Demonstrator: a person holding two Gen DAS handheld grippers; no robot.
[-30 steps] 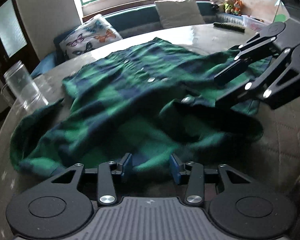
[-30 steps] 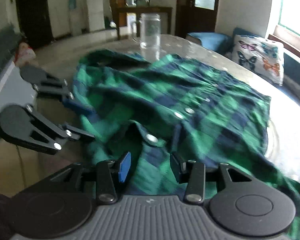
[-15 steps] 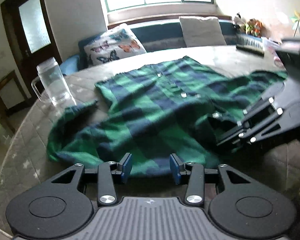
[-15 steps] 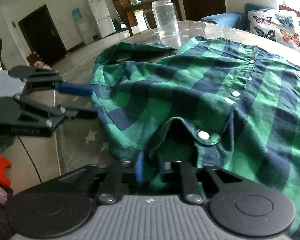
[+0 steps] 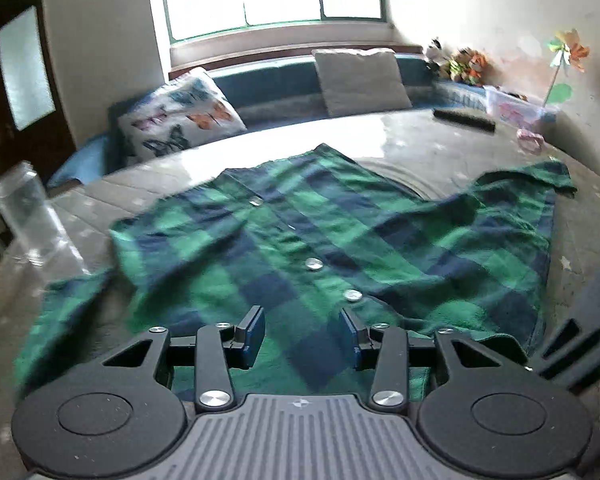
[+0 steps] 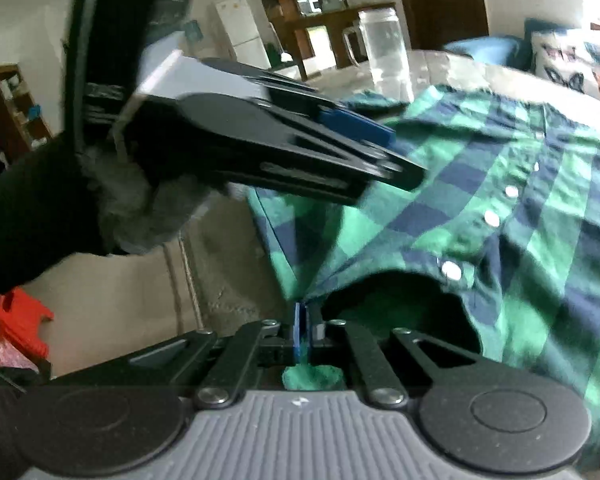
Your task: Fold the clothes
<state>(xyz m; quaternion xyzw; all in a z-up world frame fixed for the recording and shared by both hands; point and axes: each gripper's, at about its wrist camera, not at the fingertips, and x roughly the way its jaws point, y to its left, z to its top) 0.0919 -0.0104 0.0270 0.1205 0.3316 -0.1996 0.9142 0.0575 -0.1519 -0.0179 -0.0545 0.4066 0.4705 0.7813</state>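
Green-navy plaid shirt (image 5: 324, 240), spread, rumpled

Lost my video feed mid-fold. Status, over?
Right gripper shut on the plaid shirt collar edge. Left gripper open above the shirt, jaws just closing slightly, nothing pinched. Glass jug beyond the far sleeve, clear.

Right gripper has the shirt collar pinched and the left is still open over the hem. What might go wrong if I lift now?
1. The right gripper is shut on only a thin fold of the shirt near the collar, so the cloth may slip out.
2. The left gripper, whose jaws have just been closing, holds nothing; a one-sided lift would bunch the shirt.
3. The glass jug stands beside a sleeve, so dragging could knock it.
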